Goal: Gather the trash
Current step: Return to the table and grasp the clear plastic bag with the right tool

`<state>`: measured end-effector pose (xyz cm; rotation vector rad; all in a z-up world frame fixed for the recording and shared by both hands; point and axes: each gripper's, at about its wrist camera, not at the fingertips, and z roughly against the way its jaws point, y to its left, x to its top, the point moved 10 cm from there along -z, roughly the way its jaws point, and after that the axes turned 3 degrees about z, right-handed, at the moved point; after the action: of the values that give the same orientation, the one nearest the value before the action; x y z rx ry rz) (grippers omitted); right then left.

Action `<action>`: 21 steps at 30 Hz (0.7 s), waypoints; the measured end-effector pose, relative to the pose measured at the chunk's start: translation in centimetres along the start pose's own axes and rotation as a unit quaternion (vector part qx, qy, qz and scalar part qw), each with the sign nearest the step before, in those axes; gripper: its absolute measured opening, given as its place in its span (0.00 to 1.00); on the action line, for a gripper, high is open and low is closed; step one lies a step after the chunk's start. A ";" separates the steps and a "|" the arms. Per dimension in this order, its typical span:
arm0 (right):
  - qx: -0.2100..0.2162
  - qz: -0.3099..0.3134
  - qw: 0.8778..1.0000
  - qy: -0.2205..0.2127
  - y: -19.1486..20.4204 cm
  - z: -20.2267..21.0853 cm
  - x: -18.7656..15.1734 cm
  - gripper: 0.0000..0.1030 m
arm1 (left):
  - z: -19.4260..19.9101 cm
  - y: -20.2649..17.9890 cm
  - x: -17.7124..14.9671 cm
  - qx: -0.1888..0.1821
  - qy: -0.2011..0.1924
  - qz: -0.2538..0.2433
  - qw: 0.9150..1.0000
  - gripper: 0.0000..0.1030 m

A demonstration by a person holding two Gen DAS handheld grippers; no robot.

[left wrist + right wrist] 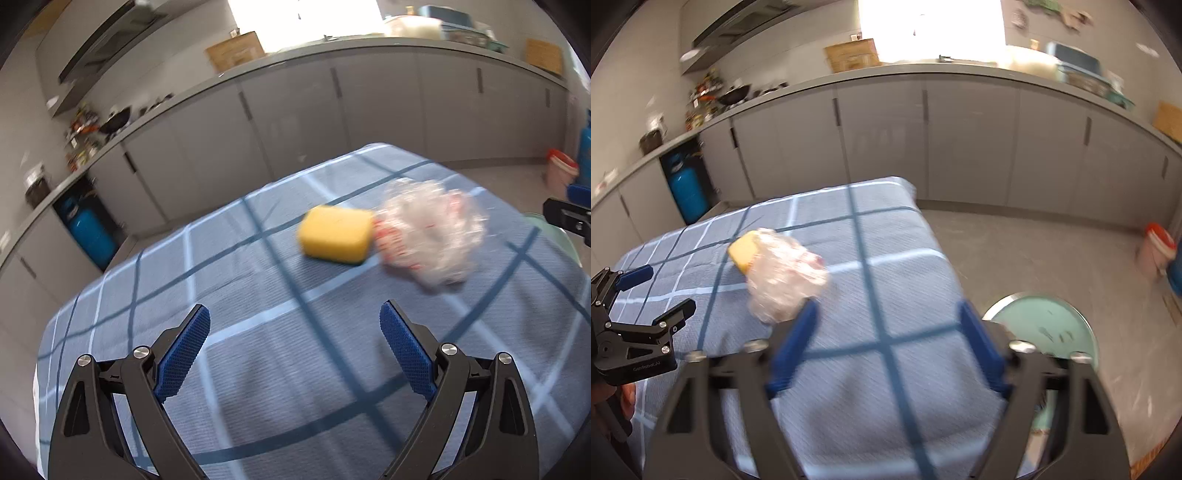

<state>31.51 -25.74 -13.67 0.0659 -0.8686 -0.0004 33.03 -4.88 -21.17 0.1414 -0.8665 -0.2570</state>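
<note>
Yellow sponge on a checked tablecloth — blue cylinder, perhaps gas, under the counter.

Sponge touching wrapper on tbl.

A desk covered by a light blue woven cloth crossed with dark blue and white check lines carries two things: a yellow rectangular sponge and a crumpled clear plastic wrapper with red print (both blurred), lying touching each other toward the desk's far half.
</note>
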 end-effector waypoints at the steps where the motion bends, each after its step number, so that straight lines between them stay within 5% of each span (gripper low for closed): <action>1: 0.008 0.007 1.000 0.001 0.9 -0.5 0.5 0.86 | -0.3 0.9 -0.2 0.004 0.004 0.009 1.000 0.89; 11: 0.040 0.062 0.995 0.071 7.8 -7.8 0.7 0.85 | -1.3 5.6 -0.6 0.021 0.005 0.050 0.999 0.89; 13: 0.051 0.057 0.992 0.096 8.1 -8.3 -0.4 0.51 | -1.4 5.7 -0.5 0.018 0.005 0.052 0.998 0.89; 18: 0.054 0.058 0.993 0.092 7.9 -6.7 -1.0 0.26 | -1.7 5.5 0.5 0.009 -0.001 0.052 0.999 0.89; 21: 0.046 0.045 0.995 0.080 6.8 -4.9 -1.0 0.22 | -1.5 4.5 1.9 -0.001 -0.011 0.046 0.999 0.89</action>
<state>34.41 -18.63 -17.13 0.1120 -0.7111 0.1278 36.08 -1.06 -19.73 0.0964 -0.8929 -0.1745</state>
